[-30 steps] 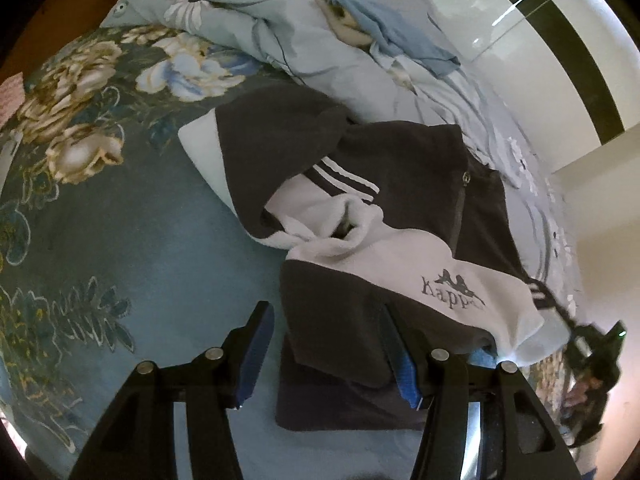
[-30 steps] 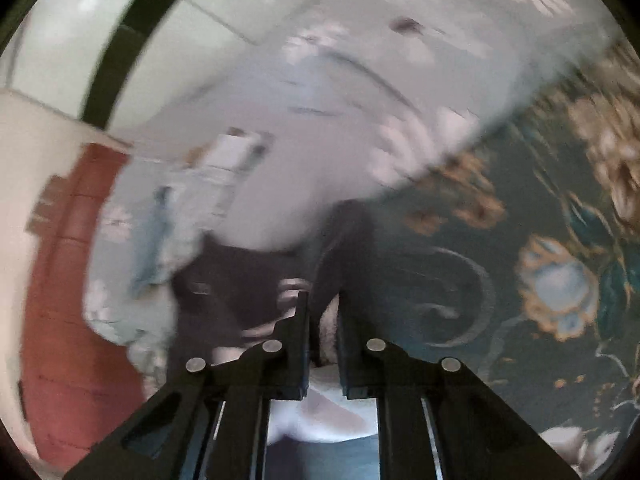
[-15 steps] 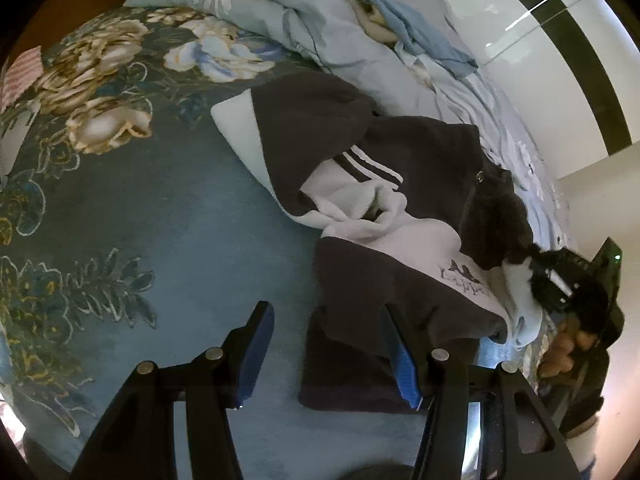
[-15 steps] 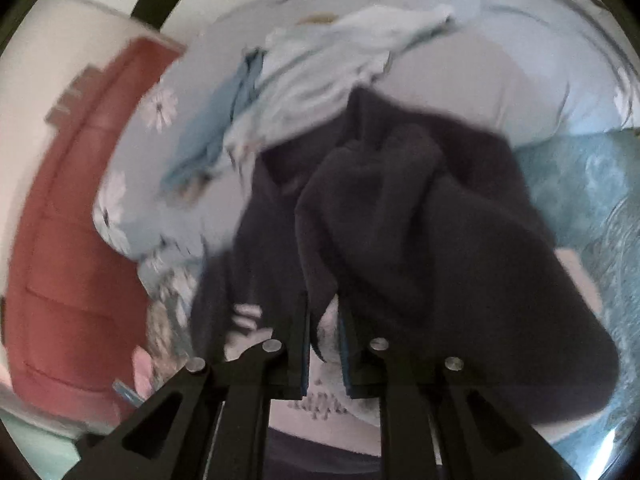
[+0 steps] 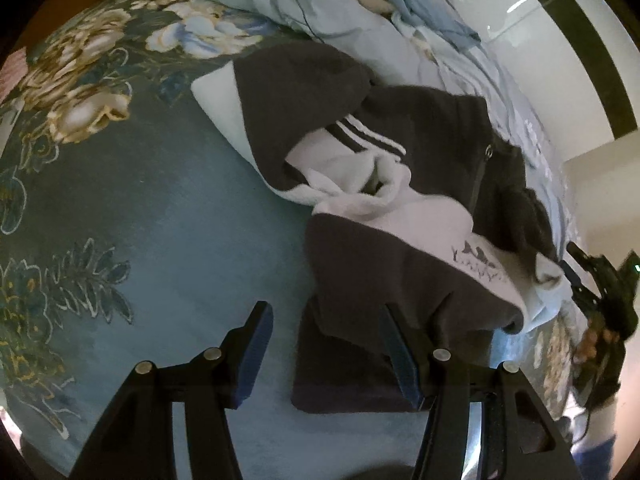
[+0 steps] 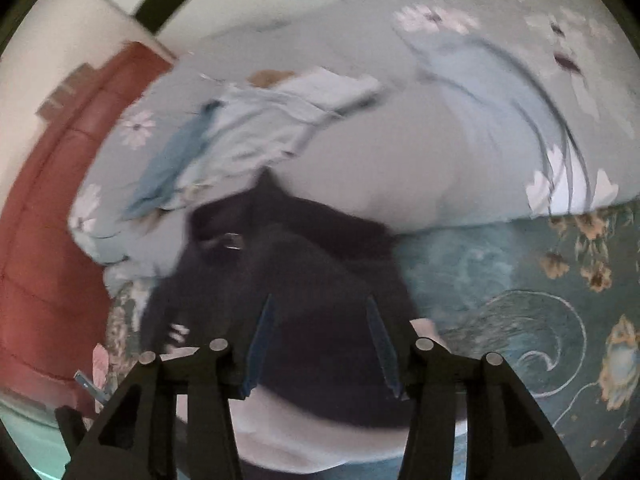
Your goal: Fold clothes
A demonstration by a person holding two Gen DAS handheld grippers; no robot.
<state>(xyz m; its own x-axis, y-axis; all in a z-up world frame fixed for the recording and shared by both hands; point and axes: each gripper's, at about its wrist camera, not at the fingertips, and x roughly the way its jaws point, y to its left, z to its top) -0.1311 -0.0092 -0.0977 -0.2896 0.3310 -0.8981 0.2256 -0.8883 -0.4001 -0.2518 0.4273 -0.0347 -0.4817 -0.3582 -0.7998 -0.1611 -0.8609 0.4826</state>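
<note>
The big bed with the blue flowery cover (image 5: 132, 220) holds the dark and white fleece jacket (image 5: 400, 184), half folded. It lies under the right claw (image 6: 320, 344), whose jaws have just been opening, empty. The left claw (image 5: 324, 352) waits half open at its hem.
</note>
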